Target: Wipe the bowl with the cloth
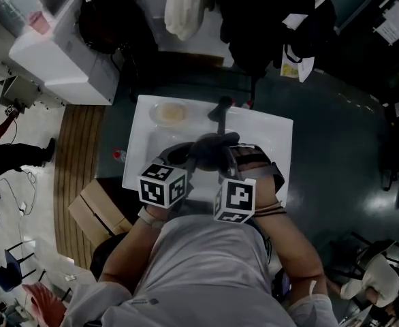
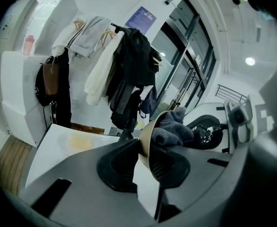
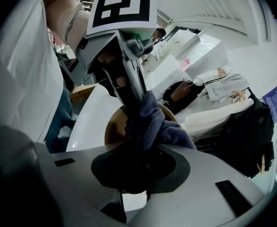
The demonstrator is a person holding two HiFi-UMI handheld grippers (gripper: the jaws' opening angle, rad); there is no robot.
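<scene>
Bracing the bowl [image 2: 146, 136] by its clamped rim, the left gripper [image 2: 143, 162] should hold firm while the right gripper [image 3: 138, 167] rubs its pinched cloth [image 3: 151, 124] round from three o'clock.

A white table [image 1: 276, 133] carries a shallow clear dish [image 1: 169, 113] with something yellowish, near its far edge

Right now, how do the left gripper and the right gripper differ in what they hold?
The left gripper is shut on the rim of the tan bowl, a rigid thing held tipped on edge; the right gripper is shut on the dark cloth, soft and bunched. The left gripper steadies the bowl, while the right gripper pushes the cloth into its hollow. Both are shut and meet above the white table.
</scene>
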